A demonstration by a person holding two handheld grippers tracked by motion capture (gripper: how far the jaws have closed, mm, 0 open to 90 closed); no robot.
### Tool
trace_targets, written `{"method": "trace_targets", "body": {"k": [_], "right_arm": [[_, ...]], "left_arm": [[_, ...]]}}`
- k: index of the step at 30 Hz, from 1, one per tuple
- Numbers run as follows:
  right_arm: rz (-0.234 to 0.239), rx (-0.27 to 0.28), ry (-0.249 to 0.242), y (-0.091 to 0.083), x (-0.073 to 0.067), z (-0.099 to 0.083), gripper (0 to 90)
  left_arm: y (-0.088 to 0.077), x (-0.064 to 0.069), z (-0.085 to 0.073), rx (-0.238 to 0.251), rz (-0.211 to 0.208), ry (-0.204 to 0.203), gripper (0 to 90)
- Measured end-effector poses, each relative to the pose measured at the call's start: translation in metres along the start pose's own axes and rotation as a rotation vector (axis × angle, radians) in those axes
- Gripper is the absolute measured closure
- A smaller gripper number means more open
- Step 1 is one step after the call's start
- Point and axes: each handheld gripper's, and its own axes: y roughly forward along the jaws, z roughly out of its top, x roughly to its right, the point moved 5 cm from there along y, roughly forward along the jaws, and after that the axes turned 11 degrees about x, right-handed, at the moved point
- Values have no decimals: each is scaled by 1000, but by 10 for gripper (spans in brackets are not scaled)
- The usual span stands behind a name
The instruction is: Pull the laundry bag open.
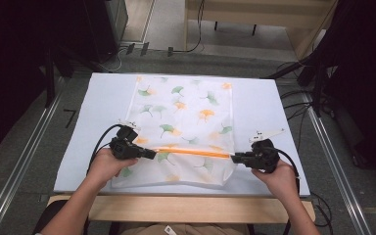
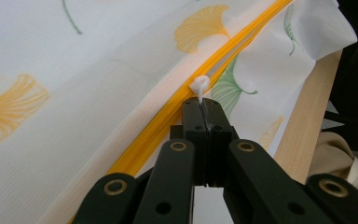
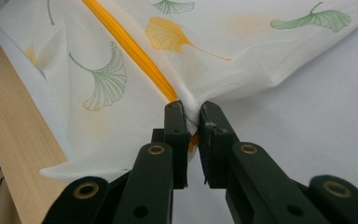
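A white mesh bag (image 1: 186, 112) printed with green and orange ginkgo leaves lies flat on the white table (image 1: 103, 98). An orange zipper (image 1: 191, 152) runs across the bag near its front end. My left gripper (image 1: 154, 154) is at the zipper's left part, shut on the small white zipper pull (image 2: 199, 86); its jaws meet right under the pull in the left gripper view (image 2: 205, 105). My right gripper (image 1: 233, 157) is at the bag's right edge. In the right gripper view it (image 3: 192, 109) pinches the bunched fabric at the zipper's (image 3: 130, 46) end.
The table's wooden front edge (image 1: 186, 208) runs just below the bag. Metal rails (image 1: 24, 161) lie on the floor at both sides, cables (image 1: 298, 105) trail at the right, and dark furniture (image 1: 103, 24) stands behind.
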Motion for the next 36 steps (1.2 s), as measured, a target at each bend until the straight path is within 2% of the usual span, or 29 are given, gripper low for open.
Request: {"method": "trace_targets", "body": {"k": [11, 29, 32, 36], "right_arm": [[1, -3, -3, 1, 0, 0, 844], [-2, -6, -2, 2, 0, 0, 844], [0, -6, -3, 1, 0, 0, 843], [1, -6, -2, 1, -1, 0, 843]], "left_arm": [[-18, -11, -9, 3, 19, -22, 900], [-17, -11, -9, 8, 20, -24, 900], [-18, -12, -9, 14, 4, -31, 900], [-19, -13, -9, 11, 6, -34, 900]]}}
